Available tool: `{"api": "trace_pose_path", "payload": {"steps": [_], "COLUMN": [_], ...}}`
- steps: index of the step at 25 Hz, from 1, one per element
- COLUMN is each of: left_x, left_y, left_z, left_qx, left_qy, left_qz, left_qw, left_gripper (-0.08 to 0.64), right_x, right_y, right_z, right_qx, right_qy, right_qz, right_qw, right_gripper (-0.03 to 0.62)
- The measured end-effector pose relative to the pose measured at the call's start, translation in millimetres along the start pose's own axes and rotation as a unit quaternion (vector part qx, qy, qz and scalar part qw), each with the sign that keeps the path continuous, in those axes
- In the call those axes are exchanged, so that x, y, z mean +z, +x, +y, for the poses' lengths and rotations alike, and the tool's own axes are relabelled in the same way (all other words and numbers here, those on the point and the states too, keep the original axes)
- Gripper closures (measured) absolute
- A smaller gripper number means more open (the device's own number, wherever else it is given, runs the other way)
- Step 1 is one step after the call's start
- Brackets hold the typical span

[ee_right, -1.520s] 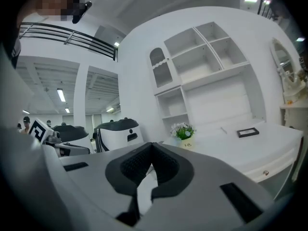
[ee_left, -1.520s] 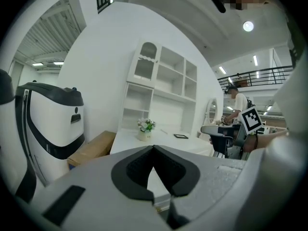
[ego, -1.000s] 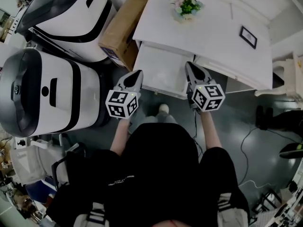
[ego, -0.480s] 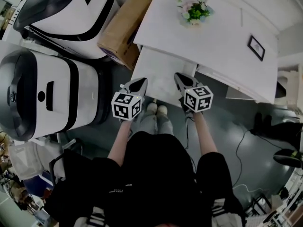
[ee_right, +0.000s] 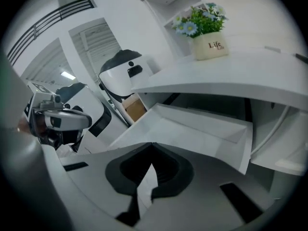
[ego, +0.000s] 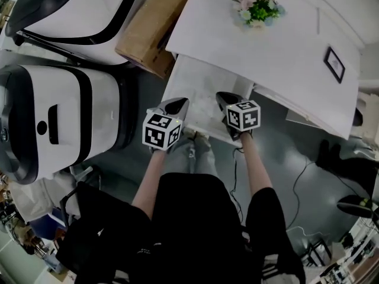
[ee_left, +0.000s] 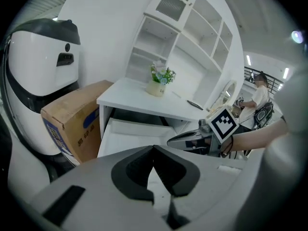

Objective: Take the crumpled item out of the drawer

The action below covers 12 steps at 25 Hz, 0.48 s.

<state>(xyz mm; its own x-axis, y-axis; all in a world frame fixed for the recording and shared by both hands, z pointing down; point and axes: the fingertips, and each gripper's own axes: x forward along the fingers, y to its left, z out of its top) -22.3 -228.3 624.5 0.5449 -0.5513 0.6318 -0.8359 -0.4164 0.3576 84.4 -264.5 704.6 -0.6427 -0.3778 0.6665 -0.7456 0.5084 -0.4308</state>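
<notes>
Looking at the tips first: left gripper [ee_left: 154, 149] pinched fully shut, pads pressed together, gripping nothing. Same deal on the right gripper [ee_right: 152, 147], closed tight and empty. Both held side by side, near each other but apart, right over the front edge of the pulled-out white drawer [ego: 188, 76], tips pointing in toward it.

Between the two tips, in the front part of the drawer, a pale rumpled patch, possibly the crumpled item [ego: 203, 104], but too washed out against the white to call for sure. Hard to tell about contact, though apparently untouched by either gripper.

Drawer sticking out from under a white desk [ego: 266, 52], with a little flower pot [ego: 258, 6] near the back and a small dark picture frame [ego: 334, 64] lying off to the right. Brown cardboard box [ego: 151, 31] on the floor just left of the desk, plus two big white-and-black machines [ego: 53, 117] beyond that. Grey floor underneath, black top and bare forearms filling the bottom of the head view.
</notes>
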Motion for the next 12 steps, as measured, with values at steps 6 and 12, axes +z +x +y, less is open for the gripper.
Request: {"api": "trace_pose_path", "payload": {"steps": [6, 12], "left_x": [-3.4, -1.7], "left_y": [12.0, 19.8], "left_z": [0.9, 7.5], "left_qx": [-0.008, -0.009], "left_qy": [-0.008, -0.004], "left_qz": [0.014, 0.019], "left_qw": [0.9998, 0.9998], "left_gripper": [0.561, 0.563], "right_x": [-26.1, -46.0], "right_y": [26.6, 50.4], "right_z": [-14.2, -20.2], "right_qx": [0.012, 0.024], "right_qy": [0.003, -0.033], "right_qz": [0.058, 0.1], "right_qw": [0.998, 0.994], "right_gripper": [0.6, 0.576]}}
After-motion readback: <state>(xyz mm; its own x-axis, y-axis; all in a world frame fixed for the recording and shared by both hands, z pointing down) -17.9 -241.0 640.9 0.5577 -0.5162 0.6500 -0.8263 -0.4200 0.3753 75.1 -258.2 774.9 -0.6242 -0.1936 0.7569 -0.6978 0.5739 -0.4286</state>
